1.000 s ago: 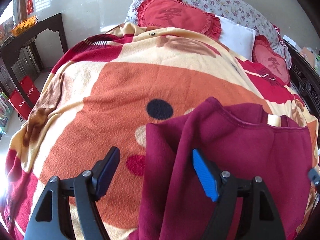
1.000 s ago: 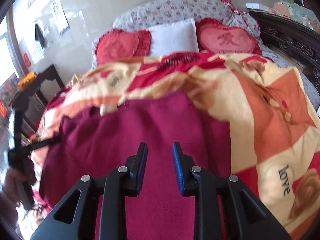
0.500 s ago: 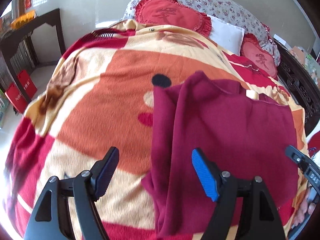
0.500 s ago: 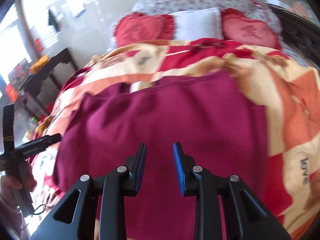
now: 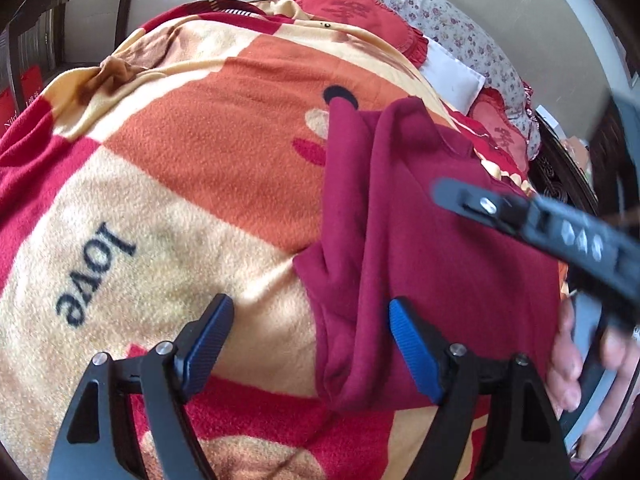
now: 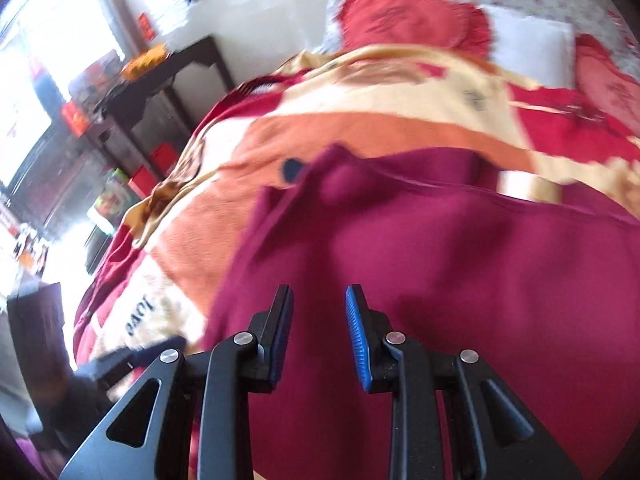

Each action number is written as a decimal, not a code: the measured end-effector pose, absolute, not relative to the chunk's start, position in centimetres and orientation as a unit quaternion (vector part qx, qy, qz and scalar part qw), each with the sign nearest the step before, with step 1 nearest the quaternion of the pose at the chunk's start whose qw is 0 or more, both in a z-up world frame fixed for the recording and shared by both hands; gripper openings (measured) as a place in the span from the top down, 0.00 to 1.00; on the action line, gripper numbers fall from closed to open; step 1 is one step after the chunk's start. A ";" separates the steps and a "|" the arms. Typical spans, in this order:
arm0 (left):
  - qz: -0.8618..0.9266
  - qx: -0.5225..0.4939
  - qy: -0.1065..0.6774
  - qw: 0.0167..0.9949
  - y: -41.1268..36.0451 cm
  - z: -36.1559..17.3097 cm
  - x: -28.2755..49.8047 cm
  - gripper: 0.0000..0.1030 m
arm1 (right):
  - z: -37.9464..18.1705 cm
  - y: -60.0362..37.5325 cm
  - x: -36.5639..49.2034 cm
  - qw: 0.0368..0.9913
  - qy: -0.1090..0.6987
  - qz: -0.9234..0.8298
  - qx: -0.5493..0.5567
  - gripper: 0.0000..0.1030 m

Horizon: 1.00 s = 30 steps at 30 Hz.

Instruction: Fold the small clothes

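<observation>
Left wrist view shows the left gripper point(image 5: 310, 340) low in the frame, its jaws wide apart and opening, nothing pinched between them. Its left finger hangs over the cream patch of the fleece blanket point(image 5: 192, 184), and its blue-padded right finger sits over the near left edge of the maroon garment point(image 5: 440, 240). That garment lies on the blanket in the right half of the frame, its left side bunched into long vertical folds and its lower corner drooping toward the bottom centre. Black lettering reading "love" appears upside down on the blanket at lower left. At the right edge, blurred, the right gripper point(image 5: 448, 194) reaches in above the garment, with a hand point(image 5: 576, 360) on its handle below. Red heart-shaped cushions point(image 5: 352, 16) and a white pillow point(image 5: 452, 72) lie at the top of the frame.

Right wrist view is motion-blurred. The right gripper point(image 6: 319, 332) is at bottom centre, its jaws a narrow gap apart and opening, empty, with the maroon garment point(image 6: 460, 272) spread beneath and beyond them across the middle and right. A dark side table point(image 6: 160, 76) stands at upper left.
</observation>
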State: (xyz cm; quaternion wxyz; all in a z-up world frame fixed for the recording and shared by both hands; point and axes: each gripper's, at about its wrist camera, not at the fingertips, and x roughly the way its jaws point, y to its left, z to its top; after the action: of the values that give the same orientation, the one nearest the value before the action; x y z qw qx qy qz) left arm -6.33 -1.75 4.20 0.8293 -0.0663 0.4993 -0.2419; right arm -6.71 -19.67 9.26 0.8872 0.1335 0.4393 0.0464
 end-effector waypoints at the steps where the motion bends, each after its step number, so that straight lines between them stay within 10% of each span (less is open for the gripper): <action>1: -0.244 -0.067 0.496 0.831 -1.7 4.1 -6.5 0.18 | 9.1 -18.8 -5.4 0.878 0.457 0.050 0.131 0.82; 11: -0.269 -0.087 0.489 0.826 -0.9 3.6 -6.6 0.12 | 6.3 -11.8 1.7 0.854 0.520 0.012 0.009 0.53; 15: -0.266 -0.073 0.488 0.828 -1.6 3.9 -6.9 0.08 | 7.0 -13.2 0.5 0.865 0.501 0.017 0.015 0.92; 18: -0.280 -0.084 0.483 0.826 -2.3 4.5 -7.0 0.10 | 8.4 -15.8 -1.1 0.871 0.483 0.048 0.075 1.00; 22: -0.320 -0.083 0.485 0.809 -3.9 5.3 -7.4 0.58 | 10.8 -18.5 -3.7 0.882 0.446 0.077 0.131 1.00; 28: -0.333 -0.043 0.448 0.829 -5.7 8.0 -10.1 0.77 | 12.0 -20.3 -4.7 0.884 0.437 0.079 0.147 0.95; 30: -0.337 -0.036 0.442 0.831 -5.9 8.7 -10.9 0.79 | 12.6 -20.9 -4.5 0.884 0.433 0.076 0.160 0.76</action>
State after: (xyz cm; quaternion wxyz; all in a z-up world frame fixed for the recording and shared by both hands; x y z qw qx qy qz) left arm -10.89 -5.89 8.66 0.8307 -0.0364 0.4419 -0.3367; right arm -4.54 -20.90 12.57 0.8839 0.1603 0.4327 0.0756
